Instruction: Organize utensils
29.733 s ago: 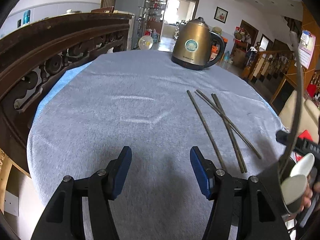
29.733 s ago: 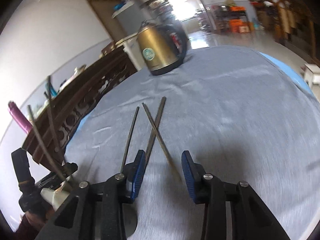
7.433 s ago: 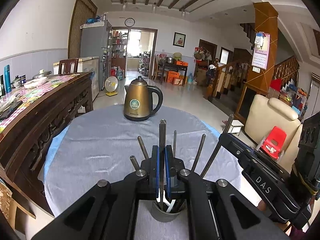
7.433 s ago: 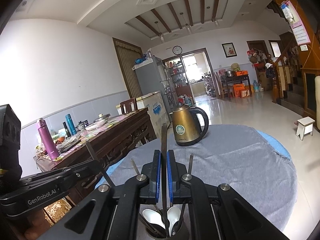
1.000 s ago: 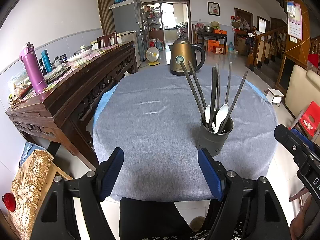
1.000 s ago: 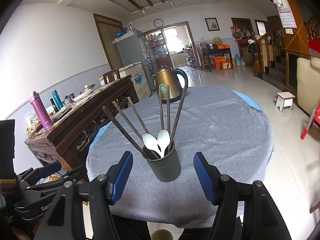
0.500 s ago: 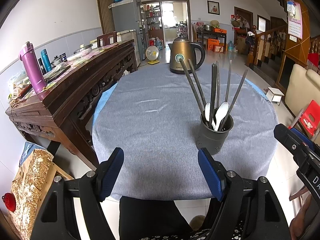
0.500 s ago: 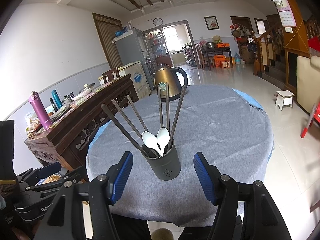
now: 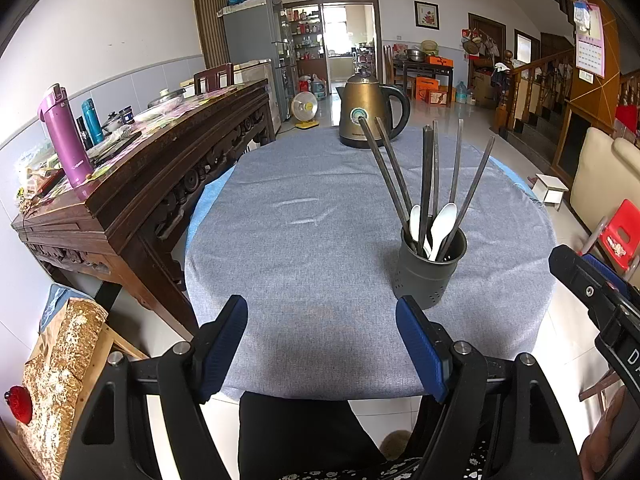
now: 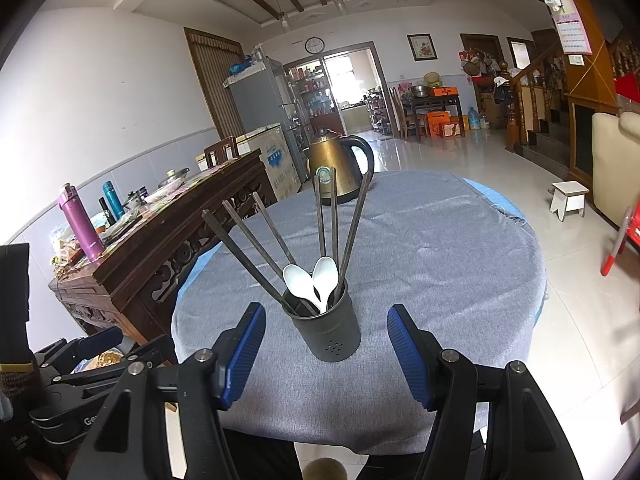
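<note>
Your left gripper [image 9: 322,348] is released, its blue pads wide apart, holding nothing, back from the near edge of the tabletop [image 9: 304,248]. To its right, the dark utensil holder [image 9: 432,268] stands upright on the grey cloth near that edge. Inside it lean six dark chopsticks [image 9: 426,176] and two white spoons [image 9: 442,226]. No utensil lies loose on the cloth, so the sorting looks finished. Your right gripper [image 10: 326,350] is also released and empty, with the holder in front of it, between its fingers in the view but not touched. To finish well, keep both grippers low and away from the tall sticks; a small touch could tip the holder. The gold kettle [image 10: 340,172] stands at the far side.
</note>
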`<state>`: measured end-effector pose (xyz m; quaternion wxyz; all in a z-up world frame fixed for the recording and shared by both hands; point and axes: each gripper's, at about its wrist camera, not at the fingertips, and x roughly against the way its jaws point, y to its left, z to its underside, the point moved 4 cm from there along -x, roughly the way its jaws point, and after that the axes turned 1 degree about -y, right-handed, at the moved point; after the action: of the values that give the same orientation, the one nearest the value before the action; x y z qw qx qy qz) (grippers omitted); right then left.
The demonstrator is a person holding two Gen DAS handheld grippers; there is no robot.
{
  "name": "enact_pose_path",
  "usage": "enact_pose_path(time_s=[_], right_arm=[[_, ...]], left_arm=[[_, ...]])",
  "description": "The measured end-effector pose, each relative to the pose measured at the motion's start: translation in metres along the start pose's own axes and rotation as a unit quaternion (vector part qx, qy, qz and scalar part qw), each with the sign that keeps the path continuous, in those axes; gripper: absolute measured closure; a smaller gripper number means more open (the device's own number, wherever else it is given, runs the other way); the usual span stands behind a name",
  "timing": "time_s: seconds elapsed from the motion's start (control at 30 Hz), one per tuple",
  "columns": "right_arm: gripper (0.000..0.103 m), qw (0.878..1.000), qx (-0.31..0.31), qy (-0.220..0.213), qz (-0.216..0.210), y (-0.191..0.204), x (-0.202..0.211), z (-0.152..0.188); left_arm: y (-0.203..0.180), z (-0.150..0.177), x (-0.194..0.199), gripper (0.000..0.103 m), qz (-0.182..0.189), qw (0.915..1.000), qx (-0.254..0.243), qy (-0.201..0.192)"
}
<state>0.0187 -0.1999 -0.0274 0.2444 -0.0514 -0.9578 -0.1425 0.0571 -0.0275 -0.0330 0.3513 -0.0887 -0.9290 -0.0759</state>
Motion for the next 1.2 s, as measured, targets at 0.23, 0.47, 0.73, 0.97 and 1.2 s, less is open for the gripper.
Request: enact_pose_path(time_s=[0.23, 0.47, 0.73, 0.97, 1.2], right_arm=[[0.036, 1.0, 0.0, 0.0, 0.0, -0.0001, -0.0002, -0.0001], [0.036, 1.0, 0.0, -0.002, 0.001, -0.0005, 0.0004, 0.0002], [0.036, 1.0, -0.002, -0.003, 0.001, -0.0006, 0.0002, 0.0002], [0.036, 1.0, -0.001, -0.003, 0.001, -0.0002, 0.0012, -0.0001], [0.036, 1.0, -0.001, -0.003, 0.001, -0.0002, 0.0012, 0.0]], left_arm=[[0.0001, 0.0002, -0.0005, 0.026, 0.0, 1.0, 0.0, 0.001], [0.0009, 0.0012, -0.0014, 0.026, -0.001, 1.0, -0.001, 0.002], [0.001, 0.0014, -0.0013, 0.026, -0.001, 1.0, -0.001, 0.002], [0.0008, 0.0013, -0.0014, 0.026, -0.001, 1.0, -0.001, 0.002], [0.0019, 0.002, -0.0013, 0.026, -0.001, 1.0, 0.0, 0.002]])
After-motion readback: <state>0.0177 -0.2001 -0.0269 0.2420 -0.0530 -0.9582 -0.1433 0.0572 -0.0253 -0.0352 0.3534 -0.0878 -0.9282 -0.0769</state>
